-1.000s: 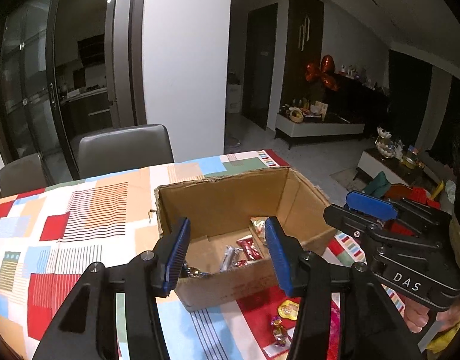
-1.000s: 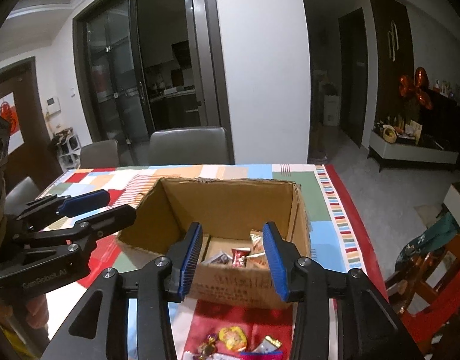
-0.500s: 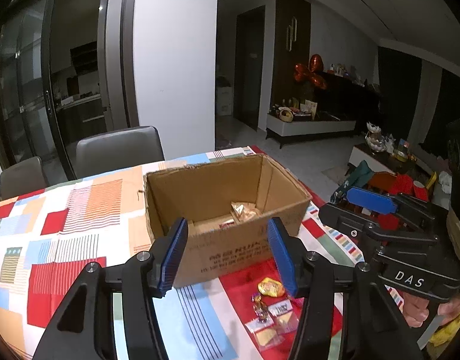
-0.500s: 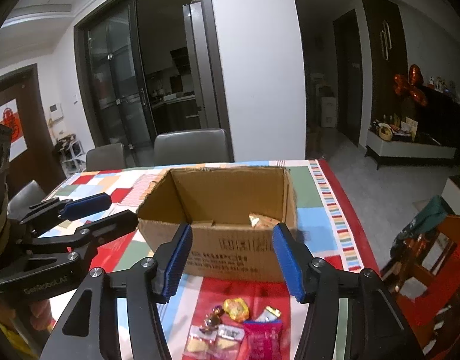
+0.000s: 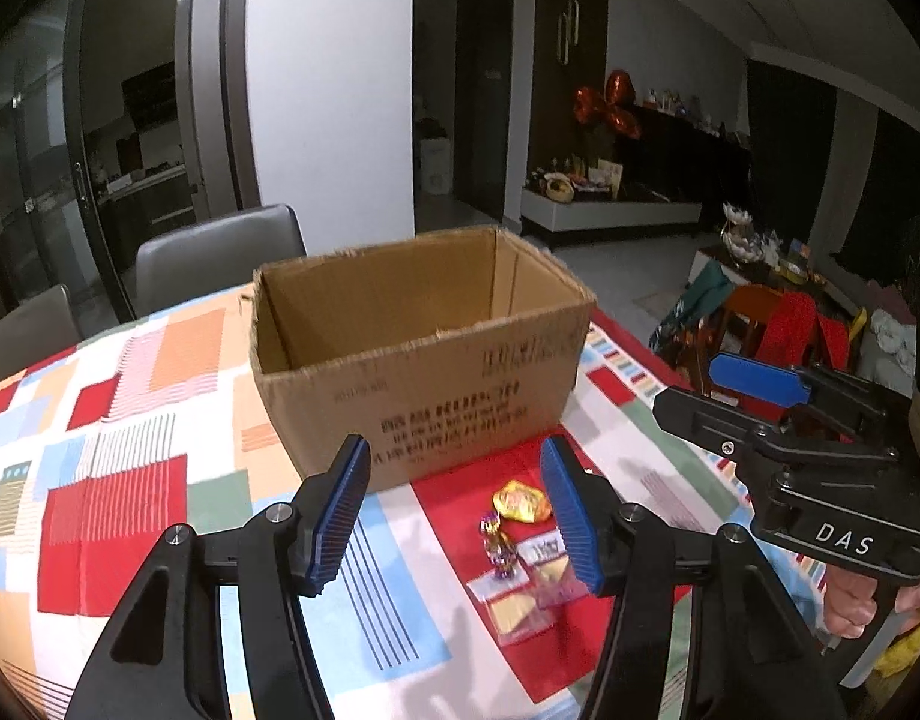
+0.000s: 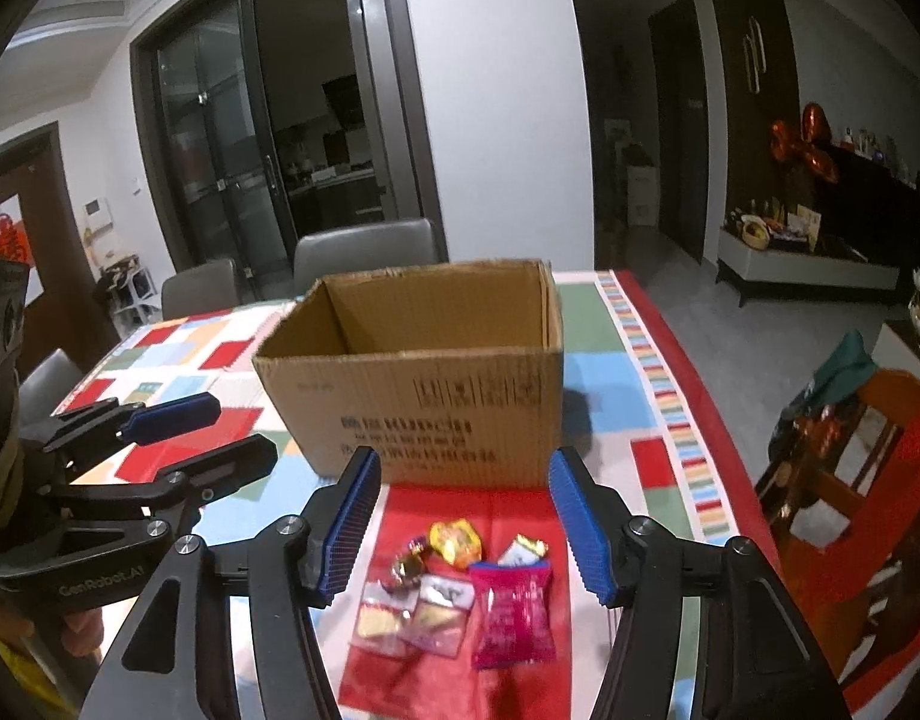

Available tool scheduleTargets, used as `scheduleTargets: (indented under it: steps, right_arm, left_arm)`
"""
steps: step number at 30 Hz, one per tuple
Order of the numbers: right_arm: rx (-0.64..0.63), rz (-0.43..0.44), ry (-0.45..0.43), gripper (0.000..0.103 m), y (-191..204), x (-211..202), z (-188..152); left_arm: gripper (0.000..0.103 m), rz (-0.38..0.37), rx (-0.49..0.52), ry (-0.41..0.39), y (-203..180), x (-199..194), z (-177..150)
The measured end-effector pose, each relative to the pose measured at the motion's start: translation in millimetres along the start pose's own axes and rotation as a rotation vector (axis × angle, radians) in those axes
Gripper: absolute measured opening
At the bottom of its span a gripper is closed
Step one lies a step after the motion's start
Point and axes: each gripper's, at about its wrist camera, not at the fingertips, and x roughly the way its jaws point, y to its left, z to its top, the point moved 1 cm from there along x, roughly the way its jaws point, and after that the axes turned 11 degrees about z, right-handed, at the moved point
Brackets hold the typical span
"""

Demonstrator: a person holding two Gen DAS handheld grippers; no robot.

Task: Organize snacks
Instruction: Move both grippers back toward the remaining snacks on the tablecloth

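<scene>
Snacks [image 6: 453, 585] lie in a small cluster on the red patch of the patterned cloth at the near edge of the desk [image 6: 658, 372], just in front of the cardboard box [image 6: 423, 372]. Nearest is a magenta packet [image 6: 511, 612], its long axis running from the near edge toward the box, with two clear flat sachets [image 6: 411, 609] beside it on the left; just beyond sit a twisted foil candy [image 6: 408, 558], a yellow-orange wrapped sweet [image 6: 456, 540] and a small gold-wrapped piece [image 6: 523, 547]. A second ago both cameras looked down into the box at wrappers on its floor; now both have drawn back and lower, so only the box's printed front wall and bare inner walls show, and the loose cluster has come into view. I read that as one drop-off finished and the next pick beginning. The right gripper [image 6: 463, 525] has its jaws opening, nothing between the blue pads, framing the cluster from above. The left gripper [image 5: 456, 519] is likewise opening and empty, its gap over the yellow-orange sweet [image 5: 520, 502] and foil candy [image 5: 496, 543]. Beyond the snacks, the box stands upright and open-topped, its long side facing the near edge. Further back, grey chairs [image 6: 363, 249] stand at the far edge of the desk.
</scene>
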Motion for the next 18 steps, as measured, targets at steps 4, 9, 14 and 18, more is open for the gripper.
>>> scheduleTargets:
  steps: [4,9,14,18]
  right_arm:
    - [0.018,0.0,0.034,0.06,-6,6,-15]
    - [0.044,0.002,0.086,0.06,-13,14,-36]
    - [0.073,0.0,0.131,0.06,-18,22,-51]
    - [0.082,0.001,0.171,0.06,-21,30,-62]
  left_arm:
    - [0.058,-0.012,0.017,0.019,-6,7,-11]
    - [0.058,-0.017,0.043,0.043,-12,17,-25]
    - [0.058,-0.03,0.048,0.089,-16,31,-39]
    - [0.058,-0.049,0.049,0.124,-18,44,-48]
